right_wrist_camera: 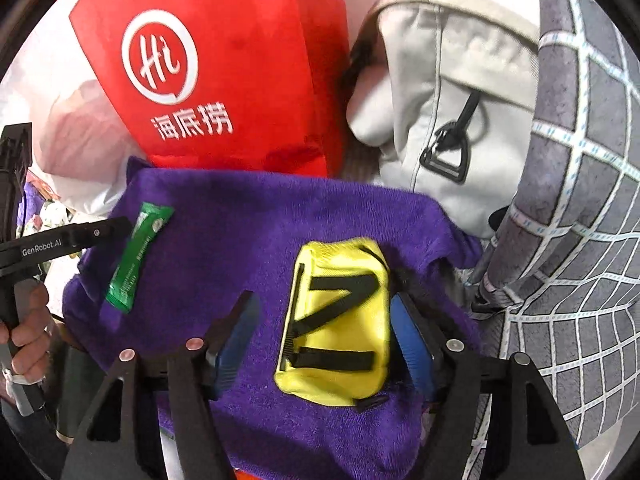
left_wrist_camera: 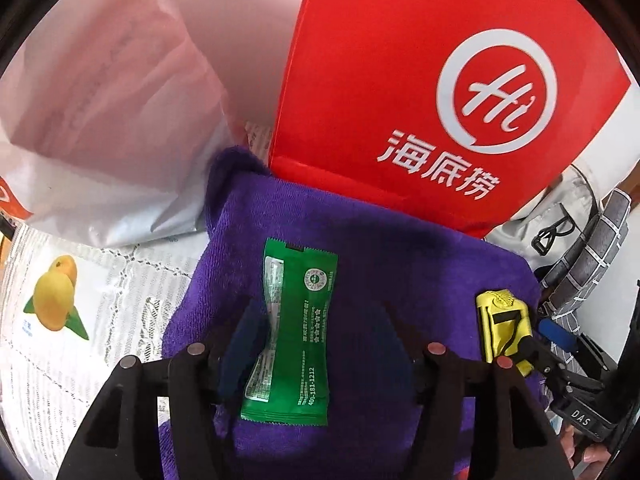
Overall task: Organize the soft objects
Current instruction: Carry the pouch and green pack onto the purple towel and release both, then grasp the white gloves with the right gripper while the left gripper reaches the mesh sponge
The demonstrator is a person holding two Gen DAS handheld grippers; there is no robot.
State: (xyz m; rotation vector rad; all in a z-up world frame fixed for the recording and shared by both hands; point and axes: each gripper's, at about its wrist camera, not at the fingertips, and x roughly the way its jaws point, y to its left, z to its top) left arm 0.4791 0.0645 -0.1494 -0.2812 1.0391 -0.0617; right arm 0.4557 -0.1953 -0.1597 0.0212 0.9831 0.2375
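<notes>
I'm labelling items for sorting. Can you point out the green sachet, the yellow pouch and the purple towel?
green sachet (left_wrist_camera: 294, 332): left wrist view, middle of the wrapper.
yellow pouch (right_wrist_camera: 340, 320): right wrist view, centre of its front, among the black straps.
purple towel (right_wrist_camera: 248, 224): right wrist view, bare pile above the pouch.

Left gripper (left_wrist_camera: 324, 344) and right gripper (right_wrist_camera: 324, 336) side by side, angled steeply downward, jaws parted, gripping nothing.

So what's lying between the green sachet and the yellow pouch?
Only bare purple towel between the green sachet and the yellow pouch; the right wrist view shows it.
</notes>
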